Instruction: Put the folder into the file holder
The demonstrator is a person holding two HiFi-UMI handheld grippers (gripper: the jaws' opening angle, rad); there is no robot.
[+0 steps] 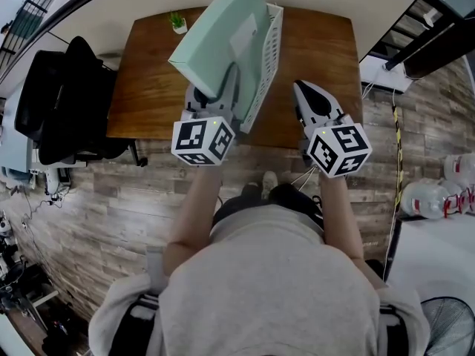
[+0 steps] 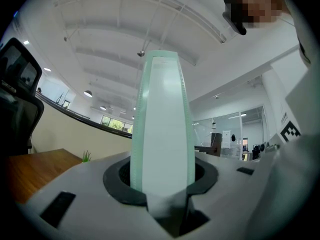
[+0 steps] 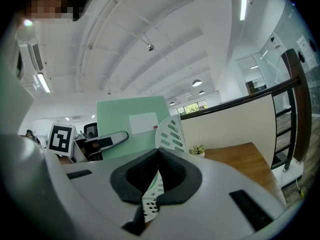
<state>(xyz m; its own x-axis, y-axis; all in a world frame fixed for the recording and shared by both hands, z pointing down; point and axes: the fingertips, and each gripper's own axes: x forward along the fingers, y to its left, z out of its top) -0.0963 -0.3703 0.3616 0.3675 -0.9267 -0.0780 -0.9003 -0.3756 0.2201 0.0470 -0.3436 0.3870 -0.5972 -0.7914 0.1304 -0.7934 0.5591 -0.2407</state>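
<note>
A mint-green folder (image 1: pixel 223 43) with a white label is held up over a wooden desk (image 1: pixel 148 87), tilted so its top leans away from the person. It is not yet in the file holder (image 1: pixel 271 58), a white perforated rack standing on the desk just to the folder's right. The two overlap in the head view, and whether they touch cannot be told.

The left hand-held gripper (image 2: pixel 162 176) is clamped on the folder's near lower edge, its dark pads pressing either side of the thick spine. The right hand-held gripper (image 3: pixel 159 159) hovers to the right of the file holder with its jaws together on nothing, only the holder's perforated wall showing beyond them.

The folder looks like stiff board, light but broad. Held by one low edge it is likely to swing or twist, and its smooth cover may slip. A grip near the middle of the bottom edge, with the free gripper steadying the holder, seems safest.

A small potted plant (image 1: pixel 177 22) sits at the desk's far edge. A black office chair (image 1: pixel 63 102) stands to the left on plank flooring.
</note>
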